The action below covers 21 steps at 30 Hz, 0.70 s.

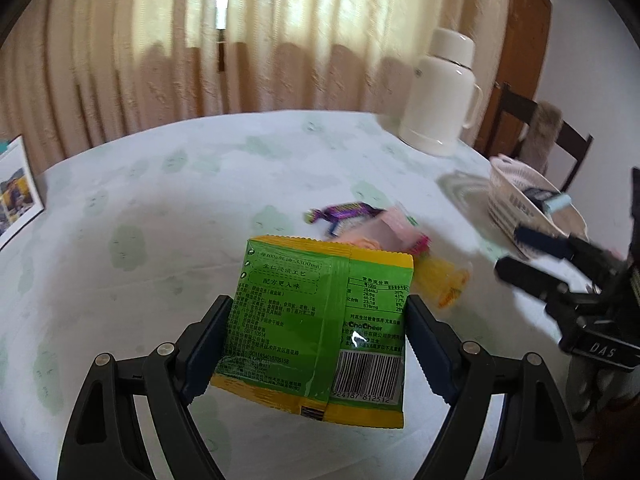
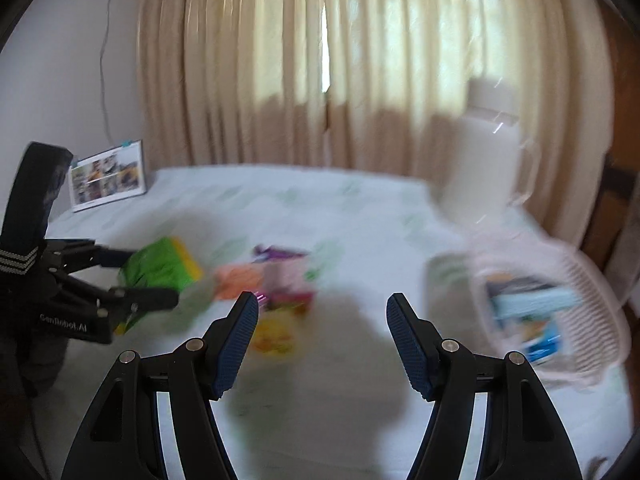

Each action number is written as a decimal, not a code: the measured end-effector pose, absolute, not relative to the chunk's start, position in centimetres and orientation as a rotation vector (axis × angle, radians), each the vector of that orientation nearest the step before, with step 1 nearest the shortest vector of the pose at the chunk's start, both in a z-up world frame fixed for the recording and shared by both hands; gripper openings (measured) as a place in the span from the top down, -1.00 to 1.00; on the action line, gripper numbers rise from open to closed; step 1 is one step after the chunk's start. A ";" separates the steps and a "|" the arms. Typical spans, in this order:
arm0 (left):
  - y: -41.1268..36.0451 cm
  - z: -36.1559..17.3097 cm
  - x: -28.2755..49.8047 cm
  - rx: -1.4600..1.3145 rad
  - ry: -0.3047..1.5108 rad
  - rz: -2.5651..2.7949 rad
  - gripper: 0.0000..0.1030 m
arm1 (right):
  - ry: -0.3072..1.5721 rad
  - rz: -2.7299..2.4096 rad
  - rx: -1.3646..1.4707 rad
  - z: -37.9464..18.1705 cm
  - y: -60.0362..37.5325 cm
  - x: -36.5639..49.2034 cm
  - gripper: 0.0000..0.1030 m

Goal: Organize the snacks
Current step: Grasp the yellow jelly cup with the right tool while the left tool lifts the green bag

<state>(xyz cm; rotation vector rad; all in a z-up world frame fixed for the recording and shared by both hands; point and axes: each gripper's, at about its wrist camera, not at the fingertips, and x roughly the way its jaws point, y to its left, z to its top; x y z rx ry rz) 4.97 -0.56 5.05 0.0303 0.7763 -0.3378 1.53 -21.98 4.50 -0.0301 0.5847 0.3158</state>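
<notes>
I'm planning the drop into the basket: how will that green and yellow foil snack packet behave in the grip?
The green and yellow foil snack packet, clamped in the left tool, probably flexes rather than staying stiff: its panel creases between the fingers. The glossy film could be slippery. It looks light, held by its sides without sagging.

Green snack bag (image 1: 320, 328) between claw (image 1: 316, 344) pads, seemingly gripped

Daylight glowed through pleated beige curtains (image 1: 248, 40) behind a table (image 1: 160, 208) under pale green-patterned cloth, with a wooden door (image 1: 520, 60) and dark chair (image 1: 560, 148) at right.
</notes>
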 end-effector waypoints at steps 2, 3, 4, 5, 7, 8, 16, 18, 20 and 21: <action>-0.2 5.1 5.0 0.025 0.769 -0.319 -0.57 | 0.645 0.350 0.017 4.0 -21.8 2.6 -0.31; -0.2 5.1 5.0 0.021 0.770 -0.315 -0.57 | 0.666 0.360 0.026 3.7 -21.7 3.0 -0.31; -0.1 5.1 5.1 0.016 0.772 -0.312 -0.57 | 0.684 0.366 0.033 3.5 -21.6 3.4 -0.31; 0.0 5.0 5.1 0.015 0.773 -0.309 -0.57 | 0.700 0.373 0.044 3.2 -21.5 3.8 -0.31; 0.1 5.0 5.0 0.015 0.773 -0.296 -0.57 | 0.750 0.384 0.060 2.6 -21.3 4.6 -0.31; 0.2 5.0 5.0 0.013 0.774 -0.292 -0.57 | 0.766 0.383 0.063 2.3 -21.1 4.9 -0.31; 0.4 5.1 4.8 0.007 0.768 -0.263 -0.57 | 0.847 0.400 0.035 0.6 -19.5 6.3 -0.13; 0.4 5.1 4.8 0.008 0.768 -0.263 -0.58 | 0.855 0.398 0.028 0.4 -19.2 6.4 -0.08; 0.4 5.1 4.8 0.010 0.769 -0.263 -0.58 | 0.861 0.390 0.021 0.1 -19.0 6.6 0.01; 0.4 5.1 4.8 0.010 0.769 -0.262 -0.58 | 0.862 0.386 0.018 0.2 -19.0 6.7 0.03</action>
